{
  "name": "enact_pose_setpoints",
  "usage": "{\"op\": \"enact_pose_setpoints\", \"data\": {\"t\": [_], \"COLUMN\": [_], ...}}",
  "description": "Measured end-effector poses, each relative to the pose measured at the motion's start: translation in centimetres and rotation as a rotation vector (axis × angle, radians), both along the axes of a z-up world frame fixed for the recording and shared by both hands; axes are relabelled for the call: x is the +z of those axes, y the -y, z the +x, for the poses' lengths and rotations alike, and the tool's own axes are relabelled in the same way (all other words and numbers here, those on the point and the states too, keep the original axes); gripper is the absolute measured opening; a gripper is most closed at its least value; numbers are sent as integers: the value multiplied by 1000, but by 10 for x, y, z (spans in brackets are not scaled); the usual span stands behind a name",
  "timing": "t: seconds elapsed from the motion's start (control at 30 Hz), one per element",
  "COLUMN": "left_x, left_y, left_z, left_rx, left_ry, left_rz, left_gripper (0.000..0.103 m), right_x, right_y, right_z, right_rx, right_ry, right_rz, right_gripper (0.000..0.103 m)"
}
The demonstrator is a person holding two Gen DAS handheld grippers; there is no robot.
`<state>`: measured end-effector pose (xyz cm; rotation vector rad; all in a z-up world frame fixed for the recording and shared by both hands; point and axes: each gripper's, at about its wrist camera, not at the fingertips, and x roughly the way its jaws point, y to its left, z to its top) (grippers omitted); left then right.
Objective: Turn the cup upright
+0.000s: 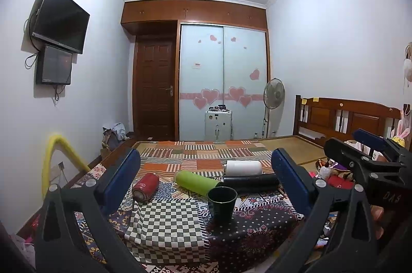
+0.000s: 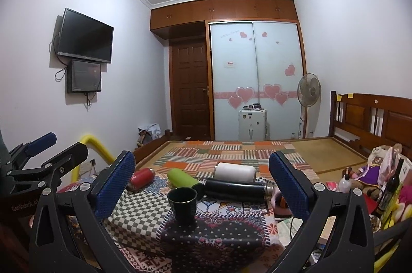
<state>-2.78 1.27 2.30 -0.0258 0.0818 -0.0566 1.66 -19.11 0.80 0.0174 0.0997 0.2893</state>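
Note:
A dark green cup (image 1: 222, 203) stands upright, mouth up, on the patterned cloth; it also shows in the right wrist view (image 2: 183, 204). Behind it lie a red can (image 1: 145, 187), a green bottle (image 1: 196, 182), a black flask (image 1: 251, 182) and a white bottle (image 1: 244, 168). My left gripper (image 1: 206, 182) is open and empty, its blue pads wide apart, a little short of the cup. My right gripper (image 2: 202, 185) is open and empty too, held back from the cup. Each gripper shows at the edge of the other's view.
The patchwork cloth covers a bed (image 1: 206, 151) with a wooden headboard (image 1: 347, 115) on the right. Toys and bottles (image 2: 373, 175) crowd the right side. A yellow padded bar (image 1: 59, 154) stands at the left. A fan (image 1: 274, 95) and wardrobe (image 1: 222, 79) stand behind.

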Motion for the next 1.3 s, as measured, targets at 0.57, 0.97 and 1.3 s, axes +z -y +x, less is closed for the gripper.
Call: {"op": "enact_pose_setpoints", "data": {"t": [0.57, 0.97, 1.3], "left_x": [-2, -2, -1], "left_y": [0, 1, 3], "left_z": [5, 4, 4], "left_rx": [-16, -33, -39], "left_ry": [-6, -18, -24], "left_rz": [-12, -19, -19], "left_gripper": [103, 103, 103], "right_x": [1, 1, 2], "right_y": [1, 1, 1], "right_z": [0, 0, 0], "right_rx": [-2, -3, -3], "right_ry": [7, 6, 6], "right_rz": [1, 1, -1], "right_gripper": [103, 103, 103]}}
